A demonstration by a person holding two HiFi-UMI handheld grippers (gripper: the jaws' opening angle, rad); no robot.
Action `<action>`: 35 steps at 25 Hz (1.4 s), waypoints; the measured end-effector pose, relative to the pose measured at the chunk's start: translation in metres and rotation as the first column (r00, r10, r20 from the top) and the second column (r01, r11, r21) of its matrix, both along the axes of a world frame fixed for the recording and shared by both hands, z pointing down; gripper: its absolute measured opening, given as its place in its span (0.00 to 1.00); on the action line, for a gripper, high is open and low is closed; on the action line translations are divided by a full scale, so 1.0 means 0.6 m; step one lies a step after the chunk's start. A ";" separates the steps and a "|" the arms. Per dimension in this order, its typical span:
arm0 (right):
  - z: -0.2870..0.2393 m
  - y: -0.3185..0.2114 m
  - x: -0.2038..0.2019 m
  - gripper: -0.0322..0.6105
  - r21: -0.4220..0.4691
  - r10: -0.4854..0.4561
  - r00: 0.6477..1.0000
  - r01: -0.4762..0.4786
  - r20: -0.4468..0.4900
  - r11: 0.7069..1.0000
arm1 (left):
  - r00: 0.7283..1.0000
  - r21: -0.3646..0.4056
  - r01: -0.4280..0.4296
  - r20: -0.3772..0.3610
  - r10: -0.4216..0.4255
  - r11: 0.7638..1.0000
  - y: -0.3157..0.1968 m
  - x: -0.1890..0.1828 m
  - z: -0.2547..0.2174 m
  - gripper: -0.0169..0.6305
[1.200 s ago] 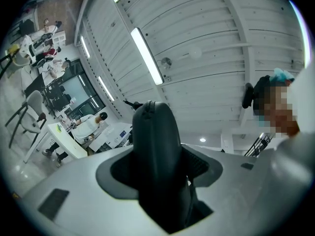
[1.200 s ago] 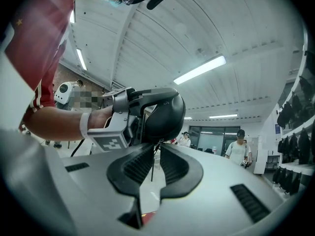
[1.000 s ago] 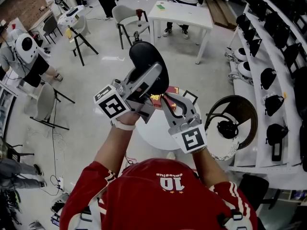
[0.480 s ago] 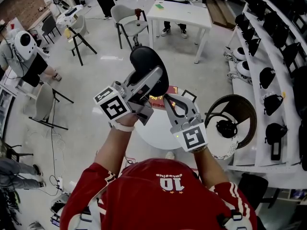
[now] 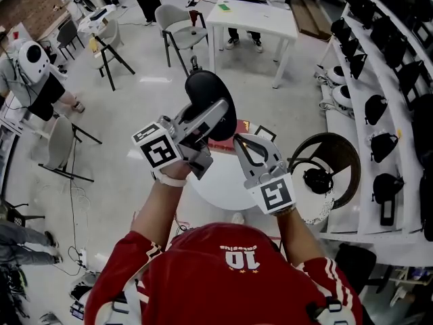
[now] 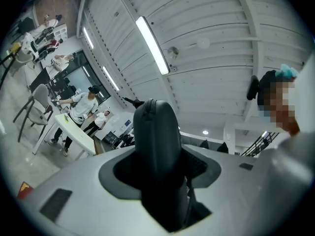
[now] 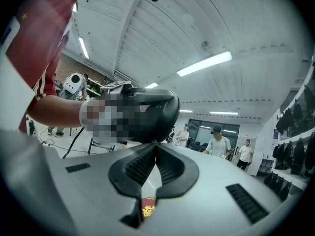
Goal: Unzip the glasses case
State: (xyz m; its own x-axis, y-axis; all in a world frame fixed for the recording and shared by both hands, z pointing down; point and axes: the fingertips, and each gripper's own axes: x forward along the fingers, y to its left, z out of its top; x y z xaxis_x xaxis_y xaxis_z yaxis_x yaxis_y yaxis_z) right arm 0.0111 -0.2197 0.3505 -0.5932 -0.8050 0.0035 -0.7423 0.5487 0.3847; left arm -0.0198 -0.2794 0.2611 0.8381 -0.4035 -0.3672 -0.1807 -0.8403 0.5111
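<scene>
Here, over round table (image 5: 218, 185), closing left gripper (image 5: 207, 118) clamps glasses case (image 5: 206, 89); right gripper (image 7: 156, 147) shut.

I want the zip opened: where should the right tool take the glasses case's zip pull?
Probably pinch the thin pull tab jutting from the far end of the glasses case, coming from beyond that end: the left tool clamps the near end.

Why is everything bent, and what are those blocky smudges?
Both gripper views: wide-angle lenses bend the ribbed white ceiling and blacken the corners; the mosaic patches were added to hide faces. Left gripper view: the black oval glasses case is backlit, almost silhouetted.
</scene>
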 end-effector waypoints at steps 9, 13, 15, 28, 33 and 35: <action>0.007 -0.006 0.016 0.08 0.005 0.011 0.997 -0.011 -0.075 1.000 | 0.995 -0.026 -0.061 0.080 0.062 0.998 0.011 0.014 0.036 0.39; 0.010 -0.007 0.018 0.08 0.001 0.009 0.996 -0.009 -0.087 1.000 | 0.991 -0.030 -0.077 0.110 0.080 0.997 0.018 0.018 0.049 0.39; 0.010 -0.007 0.018 0.08 0.003 0.009 0.996 -0.008 -0.091 1.000 | 0.988 -0.036 -0.091 0.124 0.095 0.995 0.021 0.019 0.057 0.39; -0.001 -0.013 0.022 0.07 0.019 0.009 0.996 -0.007 -0.093 1.000 | 0.960 -0.021 -0.180 0.216 0.180 0.984 0.051 0.032 0.093 0.40; -0.010 -0.012 0.029 0.08 0.035 0.010 0.995 -0.006 -0.101 0.999 | 0.940 -0.008 -0.222 0.263 0.217 0.975 0.067 0.042 0.106 0.40; -0.014 -0.010 0.030 0.08 0.037 0.004 0.995 -0.001 -0.103 0.999 | 0.930 0.012 -0.246 0.285 0.232 0.969 0.075 0.044 0.112 0.40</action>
State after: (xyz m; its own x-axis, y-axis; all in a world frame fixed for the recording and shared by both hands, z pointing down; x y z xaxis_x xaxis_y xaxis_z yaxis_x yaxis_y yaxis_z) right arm 0.0290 -0.2257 0.3421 -0.5892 -0.8072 0.0345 -0.6990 0.5307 0.4793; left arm 0.0069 -0.2347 0.3285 0.9789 -0.1668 -0.1185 -0.1012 -0.8981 0.4280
